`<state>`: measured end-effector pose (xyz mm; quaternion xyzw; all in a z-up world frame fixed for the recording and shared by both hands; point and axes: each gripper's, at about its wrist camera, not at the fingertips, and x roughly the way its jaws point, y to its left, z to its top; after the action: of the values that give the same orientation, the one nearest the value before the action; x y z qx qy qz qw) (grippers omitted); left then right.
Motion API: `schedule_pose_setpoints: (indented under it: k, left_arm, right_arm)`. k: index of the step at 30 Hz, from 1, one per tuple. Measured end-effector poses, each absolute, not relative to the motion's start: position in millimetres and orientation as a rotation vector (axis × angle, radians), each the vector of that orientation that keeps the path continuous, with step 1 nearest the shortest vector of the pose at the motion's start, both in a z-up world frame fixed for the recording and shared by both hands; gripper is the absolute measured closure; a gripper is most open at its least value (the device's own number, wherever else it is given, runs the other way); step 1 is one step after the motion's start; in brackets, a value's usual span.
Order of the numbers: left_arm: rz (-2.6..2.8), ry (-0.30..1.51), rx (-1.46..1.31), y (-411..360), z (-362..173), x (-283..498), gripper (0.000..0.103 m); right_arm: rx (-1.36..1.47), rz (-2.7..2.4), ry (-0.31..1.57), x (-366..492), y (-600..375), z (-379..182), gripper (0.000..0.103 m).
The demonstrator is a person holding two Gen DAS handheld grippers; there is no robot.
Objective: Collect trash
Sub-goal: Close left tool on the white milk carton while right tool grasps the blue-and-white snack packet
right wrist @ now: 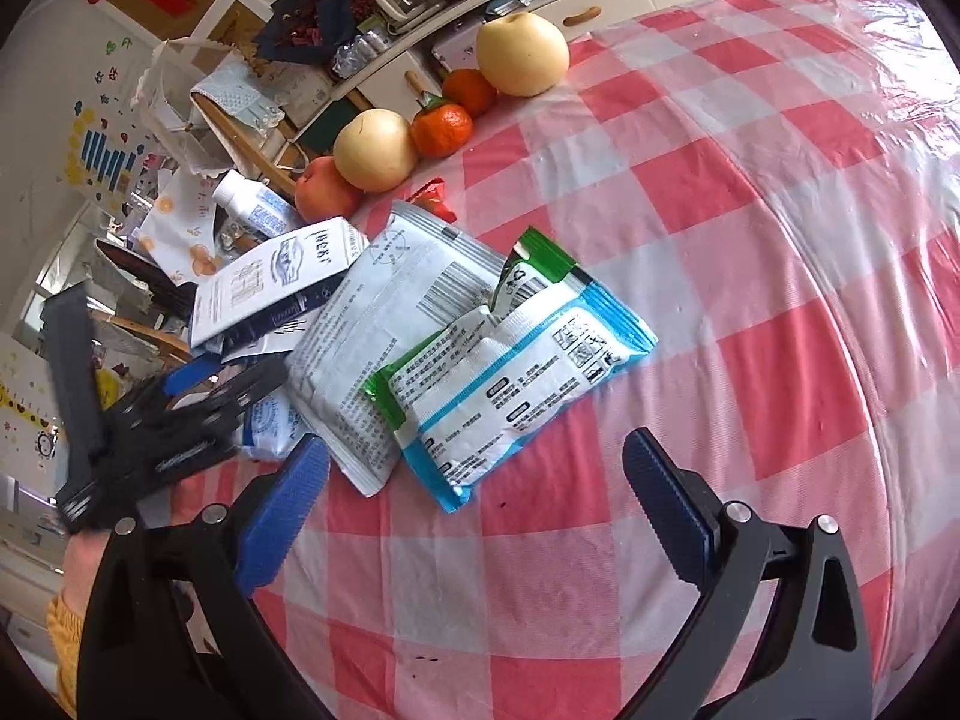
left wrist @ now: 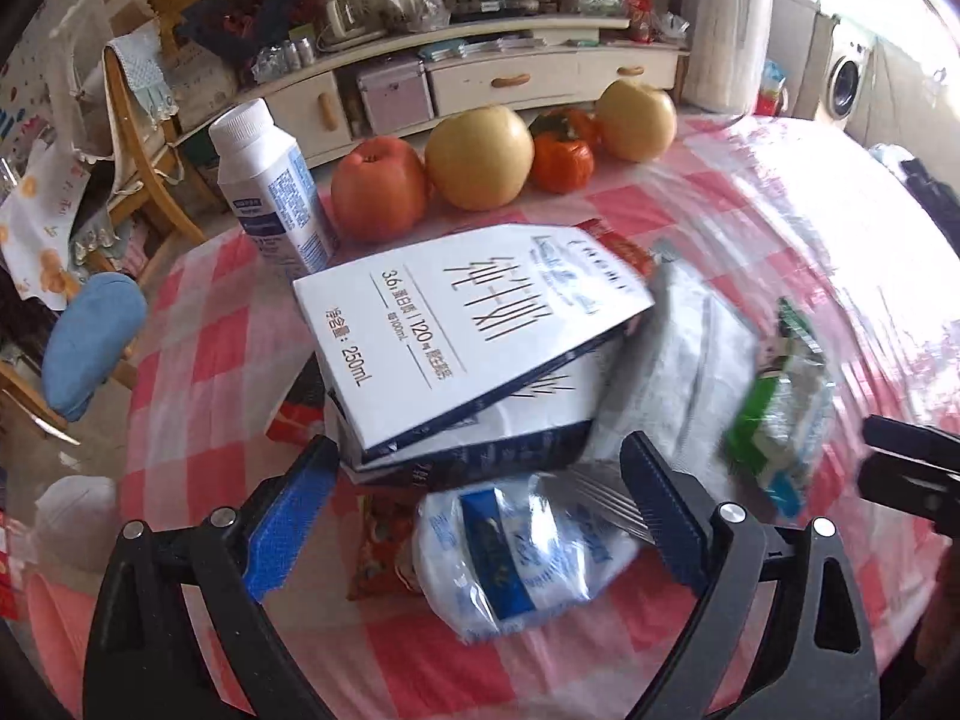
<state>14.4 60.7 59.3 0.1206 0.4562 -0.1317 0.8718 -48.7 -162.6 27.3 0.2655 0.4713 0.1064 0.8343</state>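
Blue-padded fingers [left wrist: 288, 516] of the left gripper [left wrist: 480, 480] fill the bottom of the left wrist view, spread wide and clasping nothing; a crumpled blue-and-white plastic wrapper [left wrist: 516, 546] lies on the cloth between them, touching neither pad as far as can be seen. Just beyond it, at frame centre, a flattened white 250 mL milk carton [left wrist: 468, 324] lies tilted on a second flattened carton [left wrist: 480, 426], with a grey-white foil pouch [left wrist: 678, 360] to their right and a green-and-white wet-wipe pack [left wrist: 774, 414], blurred, at right. A red snack wrapper [left wrist: 384, 546] pokes out under the pile at lower centre. In the right wrist view the right gripper [right wrist: 480, 492] is likewise released, fingers wide apart over bare cloth, empty; the wet-wipe pack sits just above them at centre, overlapping the foil pouch. At left of that frame the left gripper shows as a black frame above the trash pile. Surface: table [right wrist: 750, 240] under a pink-and-white checked cloth with clear plastic cover. Along its far edge, upper centre of the left view: white plastic bottle [left wrist: 270, 186] upright, red apple [left wrist: 378, 189], two yellow pears [left wrist: 480, 159], two orange persimmons [left wrist: 561, 162]. Room beyond: cream cabinet [left wrist: 480, 78] crowded with clutter, wooden chair [left wrist: 144, 138] at upper left, washing machine [left wrist: 846, 81] at upper right.
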Motion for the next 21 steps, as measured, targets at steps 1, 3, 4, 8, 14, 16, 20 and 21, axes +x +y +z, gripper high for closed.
schedule_pose_setpoints:
  k: [1, 3, 4, 8, 14, 16, 20, 21]
  left_arm:
    - [-0.279, 0.939, 0.26, 60.0, 64.3, 11.9, 0.009]
    - [-0.286, 0.878, 0.332, 55.2, 78.3, 5.0, 0.009]
    - [-0.287, 0.848, 0.386, 51.8, 84.9, 2.5, 0.009]
    - [-0.322, 0.791, 0.612, 36.9, 102.1, 6.8, 0.009]
    - [-0.438, 0.818, 0.82, 12.0, 96.9, 33.7, 0.009]
    - [-0.452, 0.856, 0.858, 6.6, 87.2, 43.1, 0.009]
    - [-0.472, 0.942, 0.863, 4.2, 66.4, 60.7, 0.009]
    - [-0.471, 0.951, 0.852, 5.3, 63.5, 61.8, 0.009]
  right_arm:
    - [0.564, 0.219, 0.998, -48.4, -163.8, 26.7, 0.004]
    - [0.571, 0.215, 1.002, -47.7, -165.2, 24.9, 0.004]
    - [0.577, 0.215, 1.003, -47.5, -165.4, 24.0, 0.004]
    - [0.575, 0.219, 0.999, -45.0, -162.3, 23.1, 0.004]
    - [0.577, 0.21, 0.989, -38.2, -158.7, 20.5, 0.004]
    - [0.58, 0.206, 0.99, -35.2, -158.4, 18.8, 0.005]
    - [0.571, 0.2, 0.988, -30.7, -156.8, 15.8, 0.013]
    - [0.56, 0.2, 0.988, -28.5, -155.4, 15.8, 0.016]
